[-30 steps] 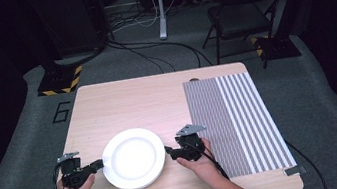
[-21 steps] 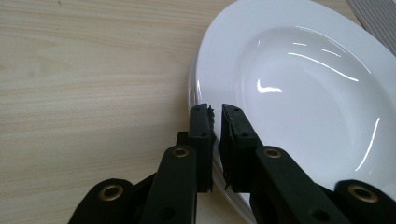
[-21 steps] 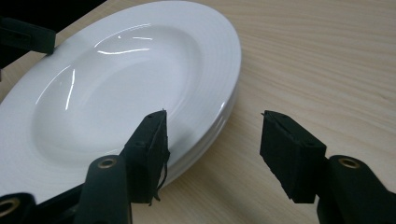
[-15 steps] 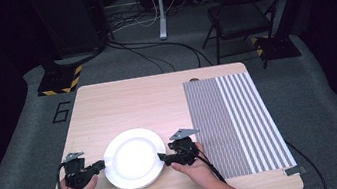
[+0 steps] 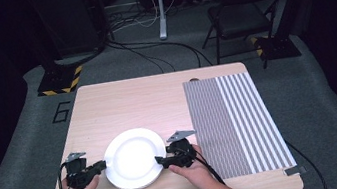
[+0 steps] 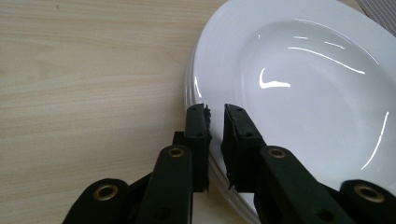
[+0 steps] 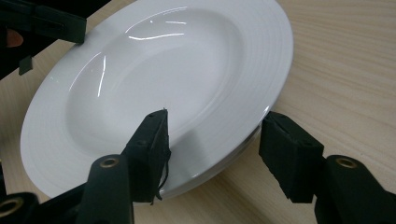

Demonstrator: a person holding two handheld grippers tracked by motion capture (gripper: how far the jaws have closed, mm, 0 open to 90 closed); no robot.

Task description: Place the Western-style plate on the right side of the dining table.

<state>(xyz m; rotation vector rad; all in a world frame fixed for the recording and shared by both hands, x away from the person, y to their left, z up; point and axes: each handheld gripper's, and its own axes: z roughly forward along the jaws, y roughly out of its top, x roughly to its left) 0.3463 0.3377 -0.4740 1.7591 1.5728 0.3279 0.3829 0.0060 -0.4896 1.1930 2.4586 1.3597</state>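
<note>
plates [image 5: 132, 159] stacked white, near front edge of counter [image 5: 132, 100], between both hands, striped mat [image 5: 234, 122] well apart to right. left gripper [image 6: 215, 122] clenched on rim of top plate, jaws nearly together, rim pinched between. right gripper [image 7: 212, 135] released, jaws straddling opposite rim, one above, one beside edge, pads not pressing. judgement: grasp half done; left side secured, right side yet to close; lifting or separating top plate from stack not begun.

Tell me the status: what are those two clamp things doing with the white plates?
Left hand-held gripper shut on top plate rim. Right hand-held gripper open, jaws straddling plate stack's edge. Striped mat alongside, nothing blocking.
</note>
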